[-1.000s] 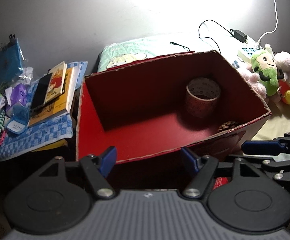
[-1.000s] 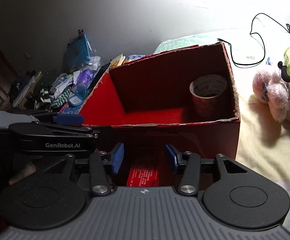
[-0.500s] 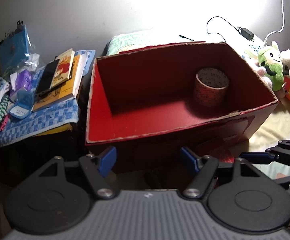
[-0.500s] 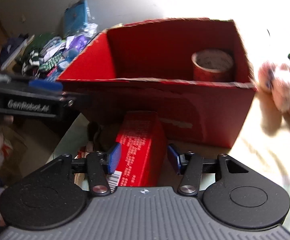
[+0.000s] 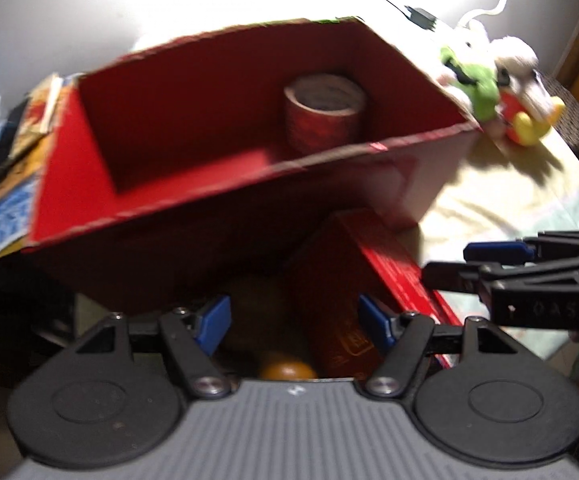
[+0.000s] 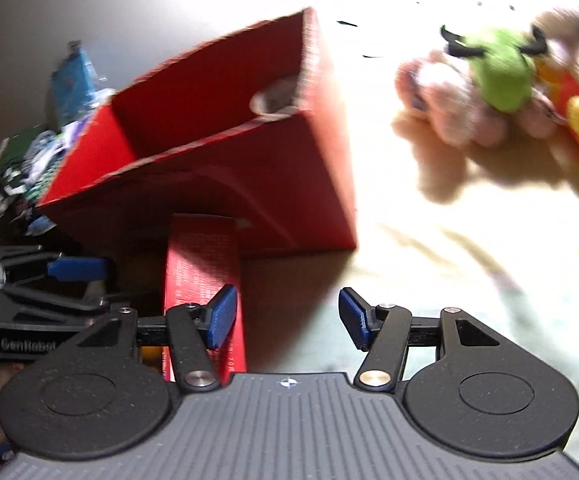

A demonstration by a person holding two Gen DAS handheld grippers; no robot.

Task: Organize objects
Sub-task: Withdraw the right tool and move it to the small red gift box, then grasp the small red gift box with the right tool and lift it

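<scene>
Holding both claws low in front of the big red carton [image 5: 217,148], I have nothing pinched in either one. My left gripper [image 5: 295,322] is spread wide, its blue pads [image 5: 213,322] apart over a dark gap where an orange ball [image 5: 287,370] sits just below and a small red box [image 5: 353,280] leans against the carton's front wall. My right gripper [image 6: 285,316] is spread too; its left pad overlaps the same small red box [image 6: 203,272] in the view, but the box is beside the opening rather than between the fingers, and I cannot tell whether the pad touches it.

Judging from here, the small red box looks like the next thing to go into the carton, where a roll of tape [image 5: 323,110] already stands at the far right corner. Several things could go wrong. Both views are smeared, so a closing now could catch only a corner of the box and let it twist out. My two claws are close together near the box, so they could knock each other. A low lift could strike the carton's rim and shove the carton toward the plush toys [image 6: 493,72]. The ball, being round, may roll off if nudged.
</scene>
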